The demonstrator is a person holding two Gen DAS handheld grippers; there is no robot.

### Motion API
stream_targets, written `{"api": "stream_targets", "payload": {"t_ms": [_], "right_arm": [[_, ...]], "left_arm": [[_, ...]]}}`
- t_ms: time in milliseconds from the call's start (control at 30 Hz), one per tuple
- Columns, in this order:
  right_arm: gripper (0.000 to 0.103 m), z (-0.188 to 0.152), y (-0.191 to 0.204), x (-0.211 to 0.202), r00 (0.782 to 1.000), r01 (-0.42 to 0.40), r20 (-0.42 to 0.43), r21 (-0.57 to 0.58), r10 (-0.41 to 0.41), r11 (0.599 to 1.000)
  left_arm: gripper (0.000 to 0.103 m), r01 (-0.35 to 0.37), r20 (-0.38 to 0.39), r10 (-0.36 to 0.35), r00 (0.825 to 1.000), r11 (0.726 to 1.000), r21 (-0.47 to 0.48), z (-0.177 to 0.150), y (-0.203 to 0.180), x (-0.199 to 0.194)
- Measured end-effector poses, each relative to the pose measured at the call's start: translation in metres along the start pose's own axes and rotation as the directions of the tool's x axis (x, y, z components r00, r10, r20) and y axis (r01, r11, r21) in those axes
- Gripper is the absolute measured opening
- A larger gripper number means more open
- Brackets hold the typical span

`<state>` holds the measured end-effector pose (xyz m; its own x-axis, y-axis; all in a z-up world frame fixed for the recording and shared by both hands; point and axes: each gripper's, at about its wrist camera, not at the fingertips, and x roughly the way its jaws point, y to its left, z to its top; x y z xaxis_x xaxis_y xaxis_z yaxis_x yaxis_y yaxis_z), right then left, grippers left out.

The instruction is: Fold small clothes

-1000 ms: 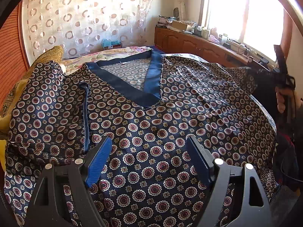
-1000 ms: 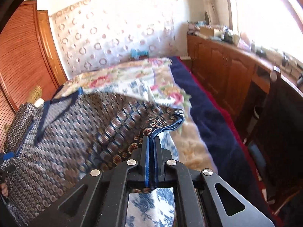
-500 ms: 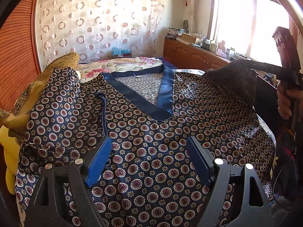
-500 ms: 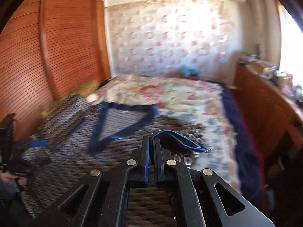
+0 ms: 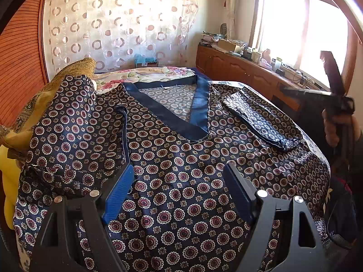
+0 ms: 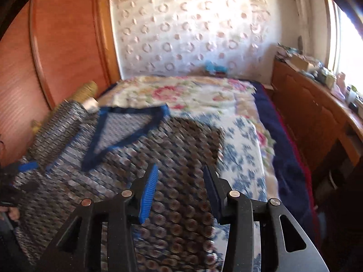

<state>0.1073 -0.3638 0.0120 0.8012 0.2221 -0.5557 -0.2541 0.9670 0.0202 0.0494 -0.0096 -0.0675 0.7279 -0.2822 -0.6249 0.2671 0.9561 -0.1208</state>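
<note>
A navy patterned top (image 5: 181,170) with a plain blue V-neck band (image 5: 168,115) lies spread on the bed. Its right sleeve (image 5: 265,122) is folded in over the body, pale inner side up; its left sleeve (image 5: 68,124) lies bunched at the left. My left gripper (image 5: 179,188) hovers open just above the lower front of the top, nothing between its fingers. My right gripper (image 6: 179,190) is opening above the top's (image 6: 158,158) right side with nothing between its pads; the view is blurred. In the left wrist view it appears at the far right (image 5: 335,99), in a hand.
A floral bedspread (image 6: 181,90) covers the bed, with a dark blue blanket edge (image 6: 283,147) on the right. A golden cushion (image 5: 56,86) lies at the left. A wooden cabinet (image 5: 238,68) with clutter runs under the window. A wooden wardrobe (image 6: 56,56) stands left.
The right gripper carried the right sleeve inward over the top, then opened and let it go; the sleeve now lies folded on the body. The left gripper stayed open and nearly still.
</note>
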Motion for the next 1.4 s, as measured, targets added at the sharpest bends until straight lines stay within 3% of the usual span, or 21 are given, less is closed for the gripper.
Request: {"api": "stream_targets", "payload": {"t_ms": [167,367,600,900,1400], "right_arm": [[0.053,0.013,-0.004,0.044,0.994,0.053,-0.091,-0.01,-0.054,0.999],[0.054,0.031,-0.02,0.095,0.983,0.091,-0.154,-0.03,-0.094,0.995],[0.056,0.04,-0.035,0.13,0.978,0.083,-0.189,-0.022,-0.086,0.996],[0.087,0.039,-0.033,0.138,0.982,0.042,-0.185,-0.036,-0.048,0.998],[0.093,0.038,-0.036,0.142,0.98,0.039,-0.192,-0.034,-0.044,0.999]], "left_arm": [[0.082,-0.015,0.0,0.015,1.0,1.0,0.003,0.006,0.008,0.002],[0.082,-0.08,0.005,0.08,0.997,0.997,-0.001,0.025,0.037,0.006],[0.082,-0.149,0.003,0.149,0.989,0.988,-0.036,0.048,0.078,0.011],[0.082,-0.236,-0.017,0.235,0.972,0.97,-0.066,0.083,0.131,0.028],[0.082,-0.264,-0.073,0.259,0.963,0.961,-0.082,0.125,0.184,0.071]]}}
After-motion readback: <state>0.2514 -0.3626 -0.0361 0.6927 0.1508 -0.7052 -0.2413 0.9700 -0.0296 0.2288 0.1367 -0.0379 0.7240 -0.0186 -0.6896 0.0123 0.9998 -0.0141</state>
